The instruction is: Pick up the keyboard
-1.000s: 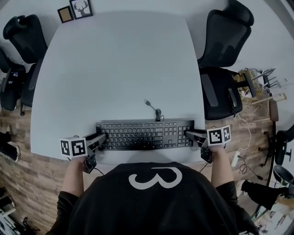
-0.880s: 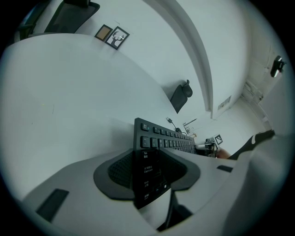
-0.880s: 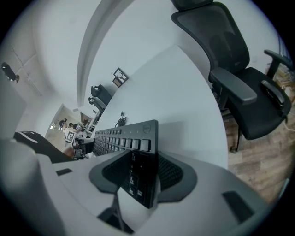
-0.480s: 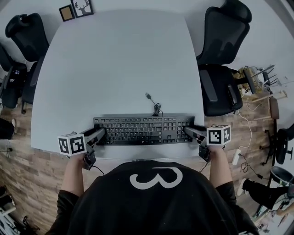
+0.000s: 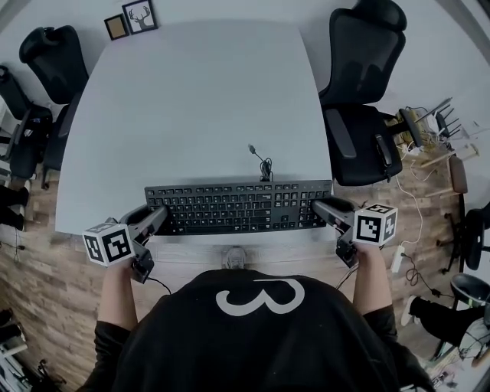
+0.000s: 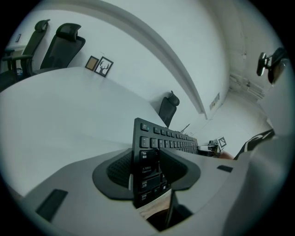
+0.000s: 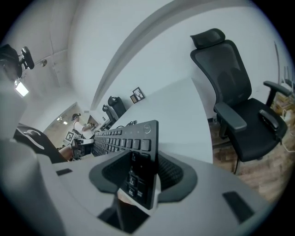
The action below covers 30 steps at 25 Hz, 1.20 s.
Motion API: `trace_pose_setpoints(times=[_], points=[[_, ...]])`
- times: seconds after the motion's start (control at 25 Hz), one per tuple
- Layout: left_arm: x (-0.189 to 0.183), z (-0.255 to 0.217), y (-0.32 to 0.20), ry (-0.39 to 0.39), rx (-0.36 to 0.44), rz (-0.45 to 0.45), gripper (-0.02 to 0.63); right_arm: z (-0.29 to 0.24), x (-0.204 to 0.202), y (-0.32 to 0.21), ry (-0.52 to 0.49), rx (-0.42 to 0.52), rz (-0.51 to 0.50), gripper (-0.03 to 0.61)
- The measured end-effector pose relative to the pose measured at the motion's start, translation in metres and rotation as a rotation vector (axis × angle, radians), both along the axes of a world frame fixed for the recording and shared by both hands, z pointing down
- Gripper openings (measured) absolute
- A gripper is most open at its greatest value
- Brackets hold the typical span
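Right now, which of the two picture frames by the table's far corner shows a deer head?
The larger frame on the right, white with dark antlers; its neighbour holds only plain brown.

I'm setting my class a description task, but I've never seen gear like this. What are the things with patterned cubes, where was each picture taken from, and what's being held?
There is no robot: a person holds hand-operated tongs in each hand, and the patterned cubes belong to them. The wide picture comes from a camera on the person's head, looking down. The other two come from cameras riding on the tongs, looking along their jaws. At the near edge of the white table is a black keyboard, its cable trailing behind. The left tongs clamp its left end, the right tongs its right end; both close views show its edge pinched between the pads. Office chairs stand around.
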<state>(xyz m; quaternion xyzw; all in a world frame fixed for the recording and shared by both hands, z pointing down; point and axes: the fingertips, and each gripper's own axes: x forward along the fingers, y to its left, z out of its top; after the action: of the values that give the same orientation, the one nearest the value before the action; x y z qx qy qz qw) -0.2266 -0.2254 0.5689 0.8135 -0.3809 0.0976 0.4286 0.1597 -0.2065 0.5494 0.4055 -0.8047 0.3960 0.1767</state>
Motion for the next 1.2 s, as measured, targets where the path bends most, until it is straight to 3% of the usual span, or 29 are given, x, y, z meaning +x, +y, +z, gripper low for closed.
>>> trace_pose_setpoints(times=[0.52,0.76,0.84,1.04,1.2], points=[[0.001,-0.072,0.02,0.007,0.179,-0.011,0.176,-0.071,0.0,0.026,-0.003,0.187,0.0,0.173],[-0.005,-0.131,0.046,0.016,0.256,-0.033,0.176,-0.128,-0.005,0.048,-0.006,0.282,-0.006,0.175],[0.001,-0.129,0.053,0.018,0.286,-0.039,0.176,-0.127,0.001,0.057,-0.004,0.317,-0.004,0.175],[0.013,-0.068,0.035,0.074,0.336,-0.025,0.178,-0.089,0.01,0.051,0.051,0.386,0.018,0.175],[0.007,-0.06,0.025,0.118,0.377,-0.022,0.178,-0.094,0.003,0.049,0.074,0.455,0.034,0.173]])
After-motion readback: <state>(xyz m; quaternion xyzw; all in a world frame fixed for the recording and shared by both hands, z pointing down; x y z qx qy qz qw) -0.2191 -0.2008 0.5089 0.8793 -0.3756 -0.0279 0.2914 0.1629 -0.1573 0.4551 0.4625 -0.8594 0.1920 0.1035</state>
